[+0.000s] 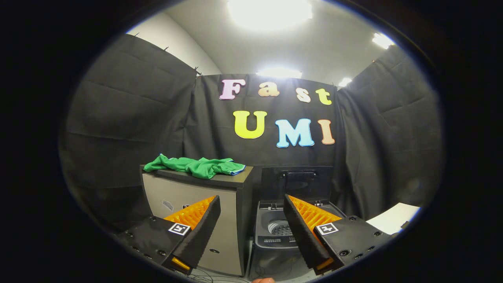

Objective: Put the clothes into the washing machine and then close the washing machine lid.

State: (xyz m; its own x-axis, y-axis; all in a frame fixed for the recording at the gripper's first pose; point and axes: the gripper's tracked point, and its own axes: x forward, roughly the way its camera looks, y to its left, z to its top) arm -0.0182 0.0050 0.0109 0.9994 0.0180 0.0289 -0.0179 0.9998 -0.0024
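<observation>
A grey cabinet [196, 220] stands on the left of the scene, its dark flat top serving as the surface that carries the clothes. Just to its right, and lower, sits the washing machine [275, 236], a dark top-loader whose lid [296, 182] is raised and stands upright against the far black cloth wall, so the round tub [279, 227] lies open to view from above (its perforated metal bottom shows inside). A pale flat sheet or board [395, 218] lies off to the far right, too cut off to identify.

The clothes [196, 165], a single crumpled green garment with a light trim at one end, lie on the cabinet's top. The heap is spread with its long axis running left to right along the surface, the trimmed end pointing right toward the washing machine and stopping near the right edge of the top. It lies flat and low, with folds bunched in the middle.

The tool [251, 204] is held near, in front of both cabinet and machine, well short of the garment. Its two fingers are spread wide apart and released, with nothing between them and touching nothing; the left finger [200, 228] overlaps the cabinet's front in the view, the right finger [306, 232] overlaps the washing machine's opening.
</observation>
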